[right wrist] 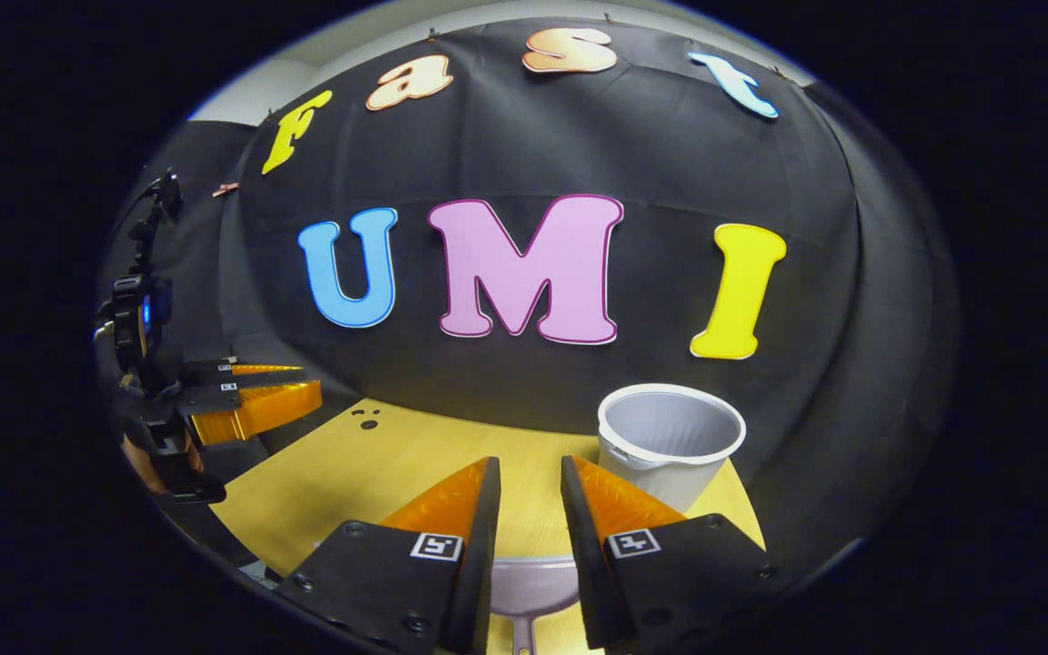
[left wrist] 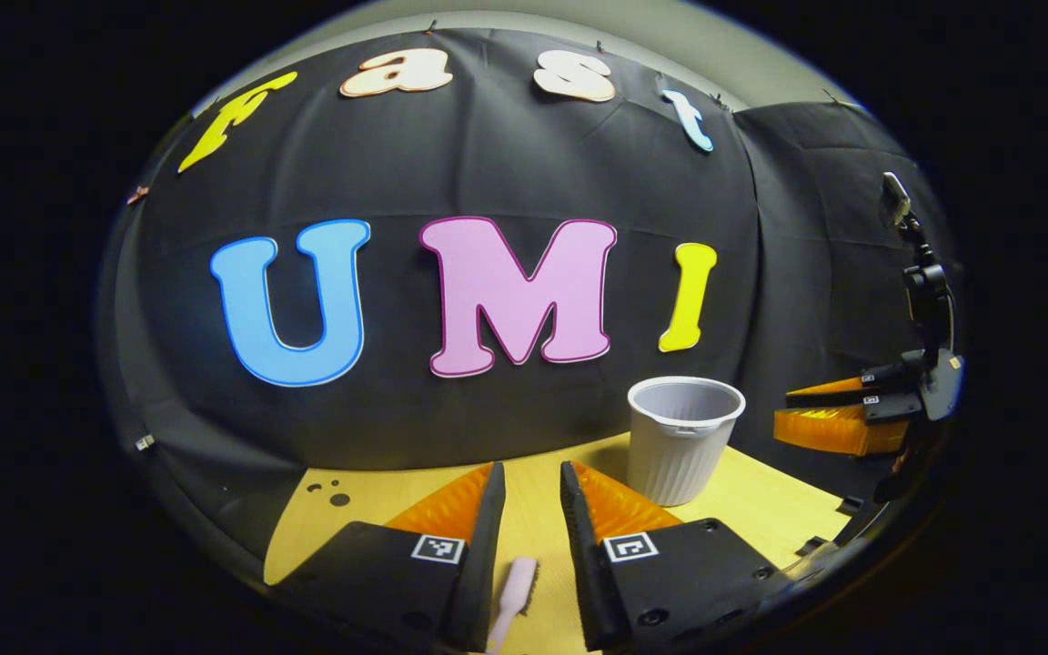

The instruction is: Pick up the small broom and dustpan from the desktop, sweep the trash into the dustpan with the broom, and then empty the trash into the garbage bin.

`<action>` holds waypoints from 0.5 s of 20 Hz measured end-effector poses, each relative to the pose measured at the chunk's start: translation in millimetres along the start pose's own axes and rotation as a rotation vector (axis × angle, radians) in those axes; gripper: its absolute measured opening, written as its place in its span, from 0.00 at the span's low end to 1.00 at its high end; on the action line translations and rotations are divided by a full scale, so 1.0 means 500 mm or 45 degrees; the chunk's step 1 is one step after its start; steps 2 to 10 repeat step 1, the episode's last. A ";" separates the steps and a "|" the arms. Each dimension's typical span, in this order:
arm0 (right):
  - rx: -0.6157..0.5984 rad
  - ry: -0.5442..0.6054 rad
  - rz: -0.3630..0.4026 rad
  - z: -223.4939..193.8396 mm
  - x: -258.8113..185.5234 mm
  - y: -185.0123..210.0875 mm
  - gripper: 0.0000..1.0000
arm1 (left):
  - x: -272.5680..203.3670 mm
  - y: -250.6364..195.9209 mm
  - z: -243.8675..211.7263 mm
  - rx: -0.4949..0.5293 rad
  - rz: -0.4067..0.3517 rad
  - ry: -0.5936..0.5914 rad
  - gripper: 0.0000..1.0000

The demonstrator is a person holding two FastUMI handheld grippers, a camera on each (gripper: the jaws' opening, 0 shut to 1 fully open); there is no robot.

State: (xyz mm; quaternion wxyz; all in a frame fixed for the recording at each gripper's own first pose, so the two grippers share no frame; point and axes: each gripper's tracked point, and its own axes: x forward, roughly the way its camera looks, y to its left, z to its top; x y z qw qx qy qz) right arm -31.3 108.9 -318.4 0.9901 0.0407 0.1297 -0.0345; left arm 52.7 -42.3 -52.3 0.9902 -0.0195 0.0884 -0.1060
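Left gripper view looks forward over the left gripper (left wrist: 533,509), whose two fingers stand spread apart with nothing between them, above a yellow wooden desk (left wrist: 788,505). Low in the gap between the fingers, the pale pink small broom (left wrist: 513,589) lies flat on the desk, its handle running toward the camera; the fingers are apart from it and do not touch it. Past the right-hand finger a white ribbed garbage bin (left wrist: 680,437) stands upright on the desk, near the black cloth wall. A few small dark bits of trash (left wrist: 335,494) lie on the desk to the far left by the wall. At the right edge, the right gripper (left wrist: 838,414) hangs off the desk side, well apart from the bin. Right gripper view shows that gripper's fingers (right wrist: 531,500) likewise spread, holding nothing. Beneath the gap between them the pale dustpan (right wrist: 533,582) rests on the desk, its handle pointing toward the camera, untouched. The bin (right wrist: 670,441) stands just beyond the right-hand finger, the trash (right wrist: 366,418) lies far left near the wall, and the left gripper (right wrist: 242,396) hangs at the left edge.
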 end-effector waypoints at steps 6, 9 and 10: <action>-0.003 0.004 0.000 -0.003 -0.001 0.010 0.43 | -0.006 0.001 -0.003 -0.016 -0.004 0.005 0.41; -0.003 0.004 0.000 -0.003 -0.001 0.010 0.43 | -0.006 0.001 -0.003 -0.016 -0.004 0.005 0.41; -0.003 0.004 0.000 -0.003 -0.001 0.010 0.43 | -0.006 0.001 -0.003 -0.016 -0.004 0.005 0.41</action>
